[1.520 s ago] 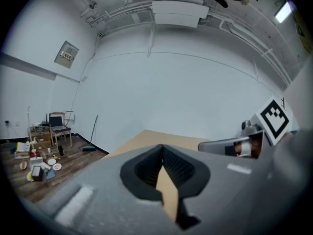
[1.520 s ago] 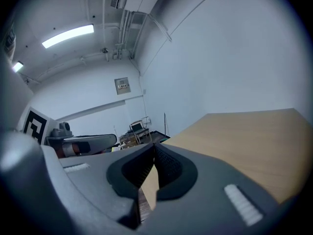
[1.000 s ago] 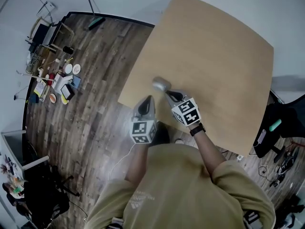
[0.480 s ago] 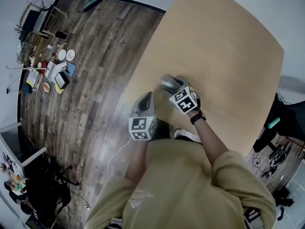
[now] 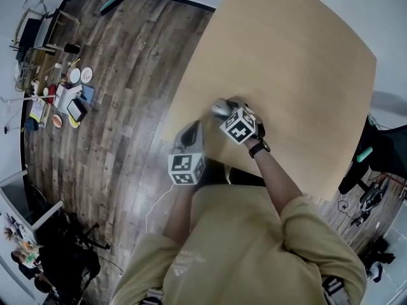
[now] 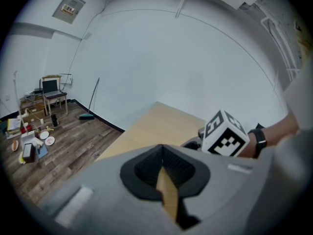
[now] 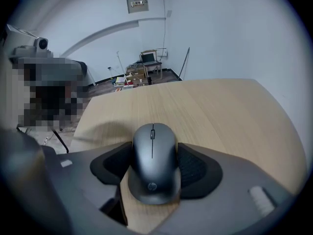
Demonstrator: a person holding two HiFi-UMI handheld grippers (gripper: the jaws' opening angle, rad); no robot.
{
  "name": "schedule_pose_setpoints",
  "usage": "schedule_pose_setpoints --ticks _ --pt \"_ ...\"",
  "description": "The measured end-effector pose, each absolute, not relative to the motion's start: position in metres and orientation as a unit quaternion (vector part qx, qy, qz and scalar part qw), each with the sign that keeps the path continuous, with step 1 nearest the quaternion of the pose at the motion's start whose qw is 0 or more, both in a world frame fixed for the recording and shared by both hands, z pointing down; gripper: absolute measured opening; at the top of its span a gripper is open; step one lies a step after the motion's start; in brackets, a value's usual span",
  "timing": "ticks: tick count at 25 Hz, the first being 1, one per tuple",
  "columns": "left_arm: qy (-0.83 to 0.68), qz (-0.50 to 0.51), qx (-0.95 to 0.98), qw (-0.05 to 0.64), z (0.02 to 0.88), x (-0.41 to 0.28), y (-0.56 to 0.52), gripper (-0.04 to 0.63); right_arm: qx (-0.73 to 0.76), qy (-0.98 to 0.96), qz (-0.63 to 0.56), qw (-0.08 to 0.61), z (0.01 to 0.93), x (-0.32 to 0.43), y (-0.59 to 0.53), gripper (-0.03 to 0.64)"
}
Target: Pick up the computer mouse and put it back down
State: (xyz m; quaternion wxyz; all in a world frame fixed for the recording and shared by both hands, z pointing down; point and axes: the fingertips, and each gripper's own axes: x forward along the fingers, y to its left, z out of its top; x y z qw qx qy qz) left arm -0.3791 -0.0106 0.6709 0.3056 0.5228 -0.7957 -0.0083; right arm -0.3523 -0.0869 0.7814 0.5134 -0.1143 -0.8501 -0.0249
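Observation:
A dark grey computer mouse (image 7: 152,163) lies on the light wooden table (image 5: 286,62), near its front left corner. In the head view the mouse (image 5: 219,107) shows just beyond the marker cube of my right gripper (image 5: 226,111). That right gripper (image 7: 152,153) points steeply down with the mouse between its black pads (image 7: 198,168). Its jaws are opening and the mouse rests on the wood. My left gripper (image 5: 191,132) hovers at the table's edge, left of the mouse. The left gripper (image 6: 162,148) has its fingertips together and holds nothing.
The table's front left corner (image 5: 166,135) lies just beside the left gripper, with wooden floor below. Small items (image 5: 63,94) are scattered on the floor at far left. A broom (image 5: 111,4) lies by the wall. A dark chair and cables (image 5: 381,164) stand at the right.
The right gripper came down to the table with the mouse, and its jaws have spread apart around it. The left gripper sank a little towards the table edge.

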Motion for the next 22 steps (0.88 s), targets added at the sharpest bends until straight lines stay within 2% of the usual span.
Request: schedule_pose_setpoints --ticks 4,8,16,22 --pt "-0.795 -0.006 0.519 0.314 0.672 -0.376 -0.019 0.002 -0.099 -0.857 0.007 0.506 0.782 -0.344 -0.093 0.295" --pt "-0.792 -0.013 0.526 0.308 0.665 -0.363 -0.032 0.002 -0.046 -0.886 0.065 0.457 0.766 -0.319 -0.114 0.293" --pt "-0.764 0.018 0.589 0.264 0.601 -0.310 -0.095 0.002 0.095 -0.937 0.131 0.309 0.649 -0.240 -0.183 0.293" --pt "-0.735 0.014 0.647 0.202 0.537 -0.252 -0.156 0.002 0.184 -0.960 0.104 0.186 0.541 -0.175 -0.233 0.293"
